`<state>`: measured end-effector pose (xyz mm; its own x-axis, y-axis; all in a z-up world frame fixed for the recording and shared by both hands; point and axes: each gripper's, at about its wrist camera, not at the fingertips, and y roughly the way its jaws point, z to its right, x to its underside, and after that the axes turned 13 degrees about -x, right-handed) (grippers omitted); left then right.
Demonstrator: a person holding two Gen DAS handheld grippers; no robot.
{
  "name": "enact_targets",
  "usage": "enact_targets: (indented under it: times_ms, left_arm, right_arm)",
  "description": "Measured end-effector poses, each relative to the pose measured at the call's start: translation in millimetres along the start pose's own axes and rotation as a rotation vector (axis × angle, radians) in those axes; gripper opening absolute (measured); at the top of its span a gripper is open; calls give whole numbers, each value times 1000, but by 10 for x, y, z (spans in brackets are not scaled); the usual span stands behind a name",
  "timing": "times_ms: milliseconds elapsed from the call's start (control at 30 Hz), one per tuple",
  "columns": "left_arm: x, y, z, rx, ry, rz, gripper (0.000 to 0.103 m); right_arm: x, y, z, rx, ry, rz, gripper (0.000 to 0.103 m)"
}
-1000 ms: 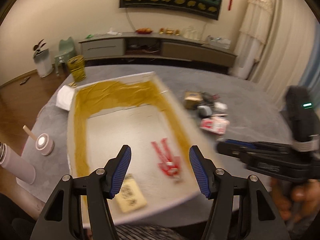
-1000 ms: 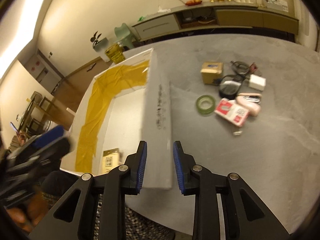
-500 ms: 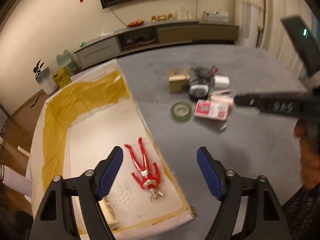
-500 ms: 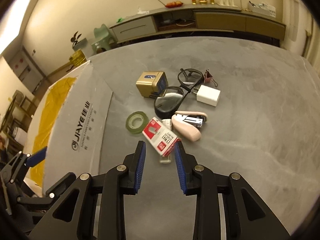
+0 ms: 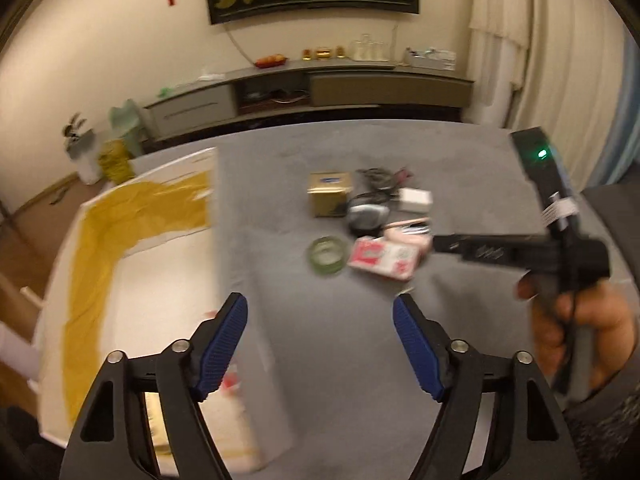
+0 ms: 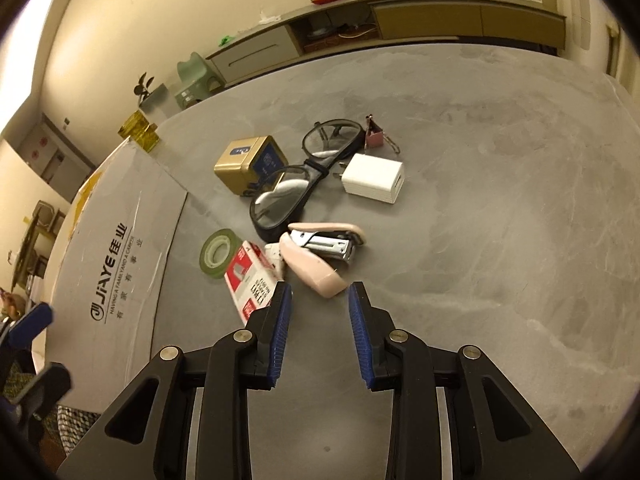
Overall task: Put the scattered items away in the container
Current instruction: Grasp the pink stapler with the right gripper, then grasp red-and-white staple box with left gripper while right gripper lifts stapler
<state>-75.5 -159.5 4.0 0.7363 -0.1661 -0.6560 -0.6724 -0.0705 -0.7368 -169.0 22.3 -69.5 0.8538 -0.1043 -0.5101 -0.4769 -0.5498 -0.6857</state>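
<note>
Cardboard box (image 5: 132, 264) first: it sits at the left of the grey table (image 6: 500, 240), its inner walls lined with yellow tape. In it we see only a red smear and a pale flat shape by the near wall, both too blurred to name. Its grey outer wall, printed "JIAYE", faces the pile.

Our left gripper (image 5: 320, 336) hangs over the box's right wall and the bare table beside it, its blue pads spread wide and holding nothing. Our right gripper (image 6: 319, 330) hovers low over the near edge of the pile, pads parted by a moderate gap, empty, touching nothing; a hand (image 5: 580, 328) holds it.

Just beyond the right fingertips lie a red staple box (image 6: 250, 280) and a pink stapler (image 6: 320, 254), touching. Left of them is a green tape roll (image 6: 218, 254), just beside the staple box. Farther on come black glasses (image 6: 296, 184), a white charger (image 6: 374, 179), a gold tin (image 6: 250, 164) and, farthest, a pink binder clip (image 6: 376, 134), all crowded together.

Right of the pile the table is open to its far rim. A narrow strip of bare top runs between box and pile.
</note>
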Motion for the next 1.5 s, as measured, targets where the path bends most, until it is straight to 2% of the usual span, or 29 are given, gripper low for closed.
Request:
enact_targets:
  times_ms: [100, 267, 333, 400, 533, 600, 667, 700, 833, 900, 933, 1067, 1100, 1167, 1200, 1267, 1300, 1400, 1500]
  left_arm:
    - [-143, 336, 204, 25, -28, -42, 78]
    - [-284, 979, 320, 49, -139, -146, 77]
    - [-303, 1163, 331, 41, -163, -175, 77]
    - [-279, 1290, 313, 16, -169, -203, 77]
    - [-201, 1305, 234, -24, -155, -198, 77]
    - [-188, 1266, 197, -40, -157, -186, 77]
    - [-181, 1211, 157, -38, -174, -172, 77]
    - [-176, 1193, 136, -37, -177, -166, 77]
    - [-138, 1122, 135, -21, -172, -159, 77]
    - [-101, 1095, 143, -11, -165, -165, 77]
    - [-92, 1089, 142, -11, -160, -166, 77]
    - [-47, 1063, 160, -14, -156, -172, 77]
    - [-41, 1048, 163, -13, -156, -172, 77]
    - [-32, 1034, 179, -11, -156, -168, 77]
    - [-32, 1031, 189, -12, -156, -165, 77]
    - [-22, 1045, 216, -11, -154, -167, 77]
    - [-13, 1048, 222, -11, -154, -168, 77]
    - [6, 1072, 251, -9, -154, -175, 77]
    - [19, 1077, 272, -10, -144, -174, 77]
  right_arm:
    - [-25, 5, 25, -20, -32, 3, 32]
    - [-86, 138, 49, -35, -90, 5, 29]
    - [-81, 225, 101, -47, -71, -33, 22]
    - [-33, 277, 106, -79, -42, -83, 21]
    - [14, 206, -14, -165, -48, -117, 21]
    - [-52, 154, -16, -142, -67, -81, 21]
    - [-117, 139, 2, -90, -92, -47, 31]
    - [-140, 147, 9, -65, -106, -37, 33]
    - [-213, 228, 19, -1, -168, -22, 33]
    - [-204, 289, 40, 5, -190, -36, 33]
    - [-189, 331, 66, -1, -189, -57, 27]
    - [-177, 321, 178, -72, -74, -79, 18]
    - [-174, 293, 239, -93, -22, -81, 18]
    - [-128, 228, 454, -192, 143, -80, 11]
    - [-101, 202, 546, -233, 208, -80, 11]
    - [-46, 111, 685, -266, 286, -60, 12]
    - [-32, 53, 703, -241, 278, -41, 12]
    - [-36, -80, 615, -93, 185, -2, 12]
    - [-69, -123, 644, -46, 168, 23, 12]
